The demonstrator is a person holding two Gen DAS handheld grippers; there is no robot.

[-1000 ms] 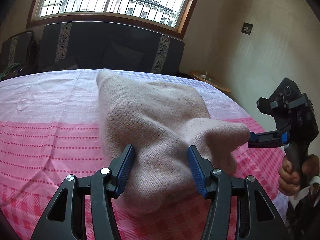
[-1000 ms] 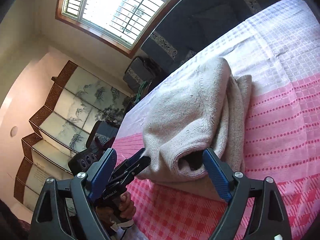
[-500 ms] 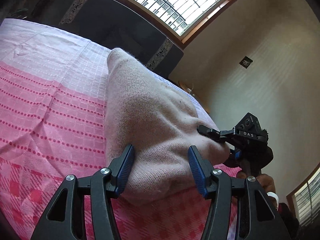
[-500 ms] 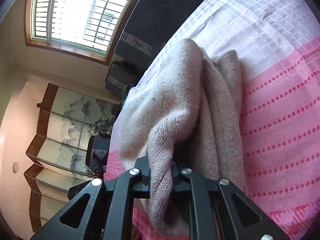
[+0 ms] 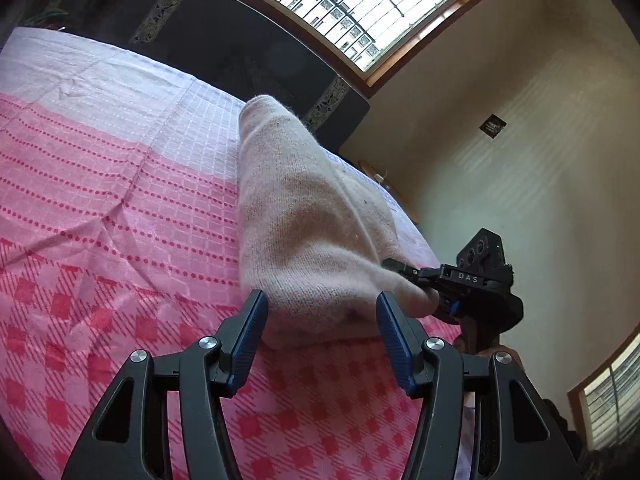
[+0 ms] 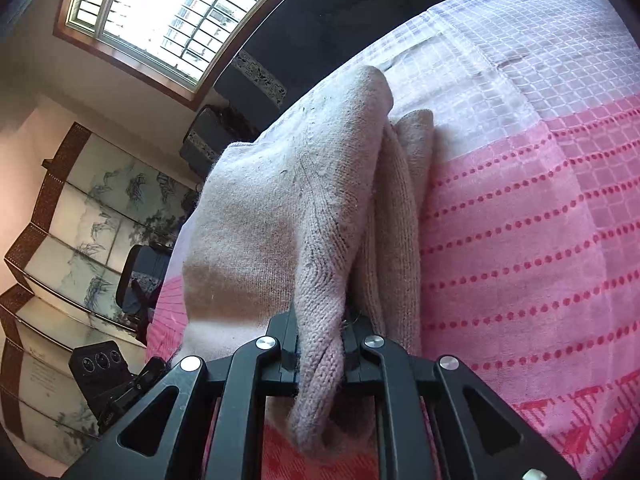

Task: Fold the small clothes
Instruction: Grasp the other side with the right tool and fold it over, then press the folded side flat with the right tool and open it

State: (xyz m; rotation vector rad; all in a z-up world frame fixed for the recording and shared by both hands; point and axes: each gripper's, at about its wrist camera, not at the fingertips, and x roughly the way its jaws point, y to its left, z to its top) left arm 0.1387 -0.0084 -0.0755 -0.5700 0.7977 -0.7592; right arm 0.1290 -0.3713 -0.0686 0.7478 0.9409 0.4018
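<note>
The pale pink knitted garment (image 5: 308, 240) lay bunched on the pink checked cloth (image 5: 120, 208) covering the surface. Its near edge had just been pinched as the right tongs (image 6: 320, 344) snapped closed on the knit, a second earlier gaping around it. The left tongs (image 5: 320, 332) stood apart astride the near corner, not yet pressing. A fold could likely begin.

Right gripper (image 6: 320, 344) clamped closed; left gripper (image 5: 320, 332) spread apart.
</note>
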